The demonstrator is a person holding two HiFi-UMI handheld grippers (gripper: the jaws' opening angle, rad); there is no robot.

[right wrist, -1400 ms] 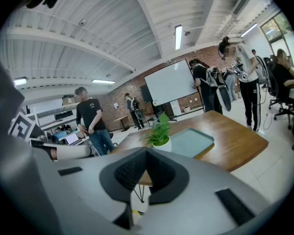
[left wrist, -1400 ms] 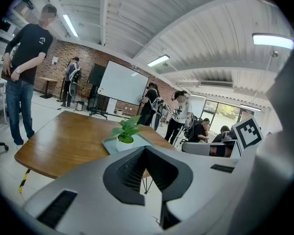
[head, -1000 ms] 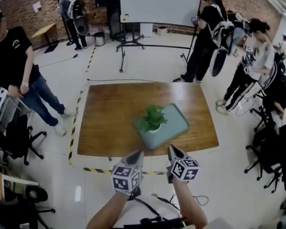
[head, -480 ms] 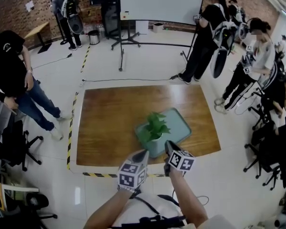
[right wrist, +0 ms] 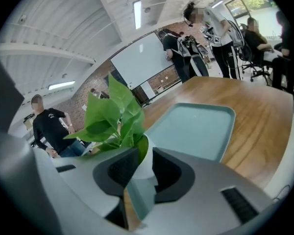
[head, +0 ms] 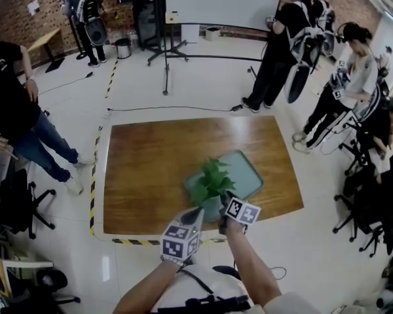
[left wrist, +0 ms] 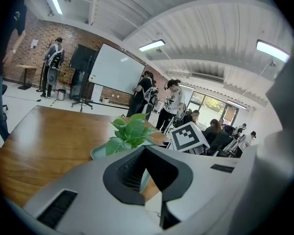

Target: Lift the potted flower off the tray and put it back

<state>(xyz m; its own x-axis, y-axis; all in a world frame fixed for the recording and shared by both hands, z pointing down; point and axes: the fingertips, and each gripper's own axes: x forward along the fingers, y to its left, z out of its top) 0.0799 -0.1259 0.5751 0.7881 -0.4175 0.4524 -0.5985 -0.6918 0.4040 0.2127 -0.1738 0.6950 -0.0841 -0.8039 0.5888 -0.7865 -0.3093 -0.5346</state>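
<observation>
The left claw [head: 194, 212] is near the tray [head: 247, 174]. Its tips are together and it holds nothing. The potted flower [head: 210, 179] stands on the tray's near corner. The right claw [right wrist: 144, 152] is at the tray too. It is opening, with the flower's white pot between its jaws.

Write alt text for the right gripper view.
The jaws of the right gripper are opening with a white pot of green leaves between them; it stands on a teal tray on a wooden table. People stand behind.
</observation>
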